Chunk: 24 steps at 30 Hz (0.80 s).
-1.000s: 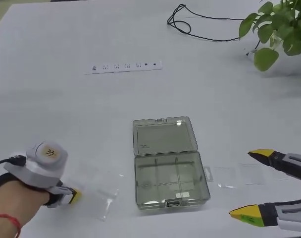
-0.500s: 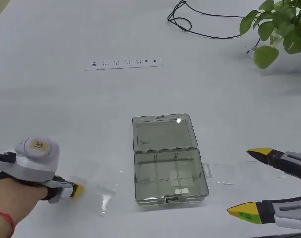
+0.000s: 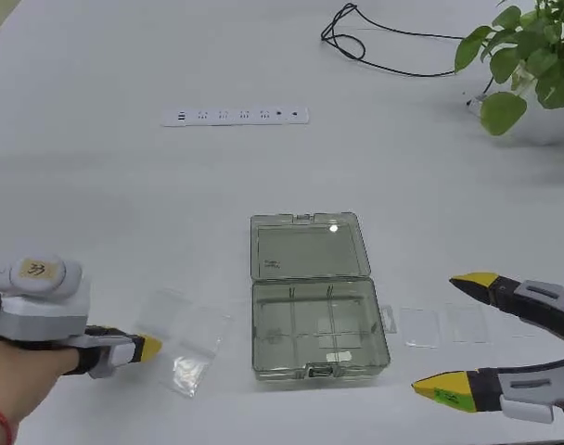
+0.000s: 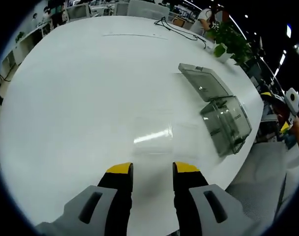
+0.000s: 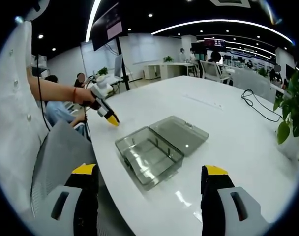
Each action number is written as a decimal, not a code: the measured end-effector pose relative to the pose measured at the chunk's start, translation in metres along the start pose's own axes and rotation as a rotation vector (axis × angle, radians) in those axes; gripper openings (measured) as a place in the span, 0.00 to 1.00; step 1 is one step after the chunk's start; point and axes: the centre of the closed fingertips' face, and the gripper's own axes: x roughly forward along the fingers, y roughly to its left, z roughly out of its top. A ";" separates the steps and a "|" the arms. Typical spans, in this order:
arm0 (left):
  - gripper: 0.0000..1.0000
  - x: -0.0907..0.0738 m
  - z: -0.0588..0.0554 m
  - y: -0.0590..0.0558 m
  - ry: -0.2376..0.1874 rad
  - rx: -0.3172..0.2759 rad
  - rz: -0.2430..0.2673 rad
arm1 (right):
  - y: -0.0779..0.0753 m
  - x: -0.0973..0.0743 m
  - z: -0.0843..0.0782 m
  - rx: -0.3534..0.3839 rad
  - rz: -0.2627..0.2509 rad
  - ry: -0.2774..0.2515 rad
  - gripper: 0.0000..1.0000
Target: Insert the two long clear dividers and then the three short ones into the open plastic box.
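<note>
At table centre: an open smoky-clear plastic box sits on the white table. Its hinged lid is folded flat on the far side and its tray is nearer the person. Faint lines cross the tray; whether they are seated dividers I cannot tell.
Left of box: the long clear dividers lie flat and overlapping on the table, apart from the tray.
Right of box: the short clear dividers lie flat in a row just beside the tray; they are too faint to count.
Left hand: the left gripper is held low over the table and points at the long clear dividers, which lie just beyond its yellow tips. Its jaws stand a narrow gap apart with nothing between them.
Right hand: the right gripper has its jaws spread wide and is empty. It is near the short clear dividers and not touching them, with the box ahead of it.
Far side: a white power strip, a black cable and a green leafy plant.
</note>
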 end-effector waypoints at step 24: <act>0.30 -0.050 0.068 -0.100 -0.363 -0.042 -0.269 | 0.025 0.027 0.097 0.101 0.002 -0.173 0.59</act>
